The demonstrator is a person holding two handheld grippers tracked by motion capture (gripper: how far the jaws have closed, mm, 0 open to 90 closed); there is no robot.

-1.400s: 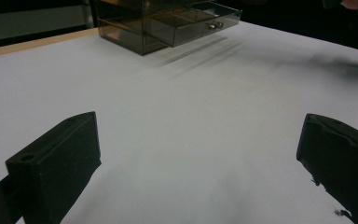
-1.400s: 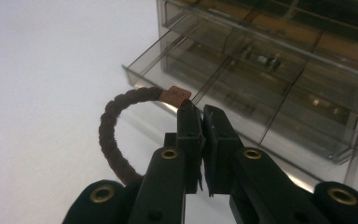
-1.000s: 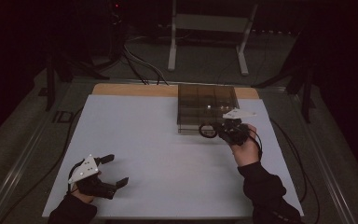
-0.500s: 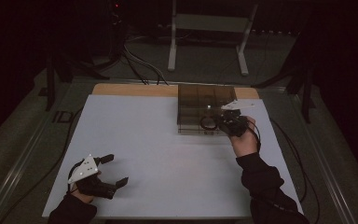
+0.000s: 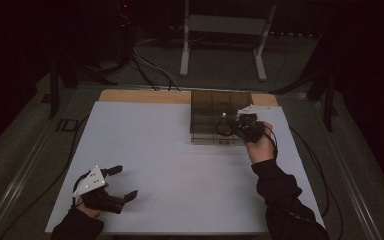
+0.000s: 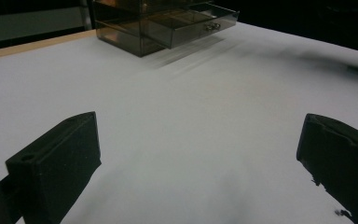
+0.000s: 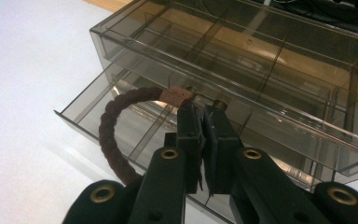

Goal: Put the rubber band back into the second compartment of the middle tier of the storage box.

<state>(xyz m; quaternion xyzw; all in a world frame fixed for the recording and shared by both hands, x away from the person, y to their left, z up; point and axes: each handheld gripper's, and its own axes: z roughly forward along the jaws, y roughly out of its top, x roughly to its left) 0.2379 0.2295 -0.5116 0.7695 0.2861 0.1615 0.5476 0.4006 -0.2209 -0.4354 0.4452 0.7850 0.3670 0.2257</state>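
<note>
A: Start with the big thing. Where does it all stand?

B: A smoked plastic drawer organiser [image 5: 220, 117] sits at the far edge of the white table [image 5: 170, 165], its lower drawer [image 7: 121, 121] pulled open toward the person.

A: And the tongs?

B: The right gripper [image 7: 200, 109] hangs just above that open drawer, jaws clenched on a dark braided bracelet [image 7: 114, 135] near its tan tag. The left gripper [image 5: 122, 182] rests well away from the organiser, at the near edge, jaws spread and empty.

A: Progress?

B: I'd judge the drawer opened and the bracelet carried over; releasing it inside and shutting the drawer remain.
</note>
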